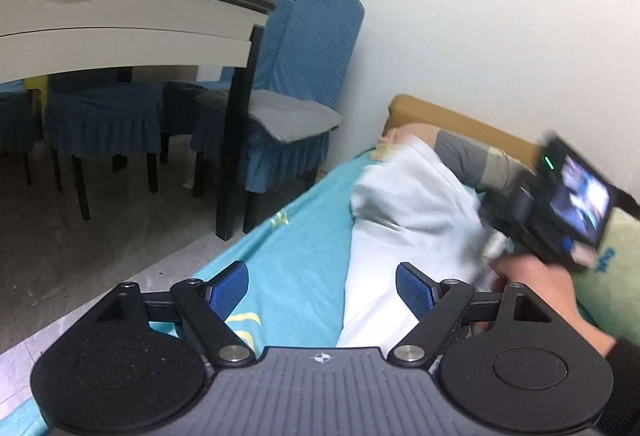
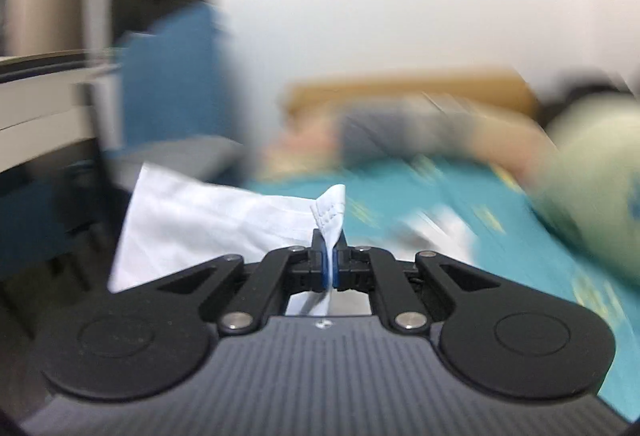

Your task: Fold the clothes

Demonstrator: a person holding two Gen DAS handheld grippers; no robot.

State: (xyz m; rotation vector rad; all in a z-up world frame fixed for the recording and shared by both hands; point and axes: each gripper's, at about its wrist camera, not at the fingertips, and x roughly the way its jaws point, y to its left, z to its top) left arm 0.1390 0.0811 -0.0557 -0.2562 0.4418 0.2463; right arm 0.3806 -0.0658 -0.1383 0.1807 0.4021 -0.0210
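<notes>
A white garment (image 1: 404,212) lies lengthwise on the teal sheet (image 1: 296,248) of a bed. My left gripper (image 1: 322,286) is open and empty, its blue pads hovering over the near part of the garment and the sheet. My right gripper (image 2: 330,254) is shut on a stitched edge of the white garment (image 2: 200,220), which hangs out to its left, lifted off the bed. In the left wrist view the right gripper's body (image 1: 560,204) and the hand holding it show at the right, blurred.
A grey and tan garment (image 1: 472,156) lies at the bed's far end by the wooden headboard (image 1: 460,120). A green pillow (image 1: 612,268) sits at right. A white table (image 1: 120,16) and blue-covered chairs (image 1: 292,108) stand left of the bed.
</notes>
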